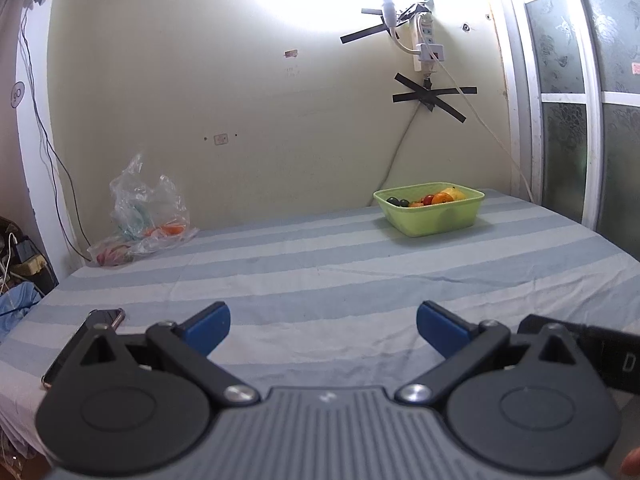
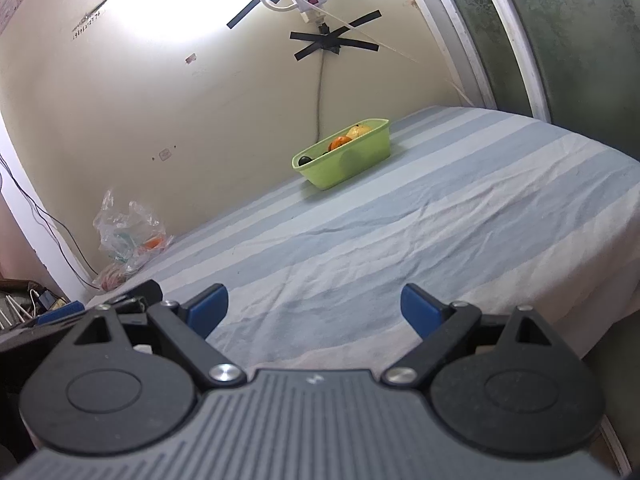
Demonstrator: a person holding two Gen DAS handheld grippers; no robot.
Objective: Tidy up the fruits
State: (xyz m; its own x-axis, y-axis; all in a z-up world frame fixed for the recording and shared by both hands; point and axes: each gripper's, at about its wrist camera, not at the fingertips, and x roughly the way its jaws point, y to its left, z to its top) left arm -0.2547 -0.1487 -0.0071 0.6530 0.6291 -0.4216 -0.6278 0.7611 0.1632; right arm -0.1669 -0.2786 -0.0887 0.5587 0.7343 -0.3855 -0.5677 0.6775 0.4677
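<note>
A light green plastic tub [image 1: 436, 220] stands at the far right of the bed against the wall, holding several fruits: orange, red, yellow and dark green ones [image 1: 434, 199]. It also shows in the right wrist view [image 2: 352, 160]. A clear plastic bag [image 1: 148, 208] with orange and reddish items lies at the far left by the wall; it shows in the right wrist view too [image 2: 128, 232]. My left gripper [image 1: 323, 330] is open and empty, low over the near edge of the bed. My right gripper [image 2: 315, 310] is open and empty, also at the near edge.
The bed has a blue-and-white striped sheet [image 1: 320, 272]. A phone-like dark object [image 1: 76, 344] lies at the near left edge. A power strip and taped cables [image 1: 426, 44] hang on the wall above the tub. A frosted glass door [image 1: 580, 92] stands on the right.
</note>
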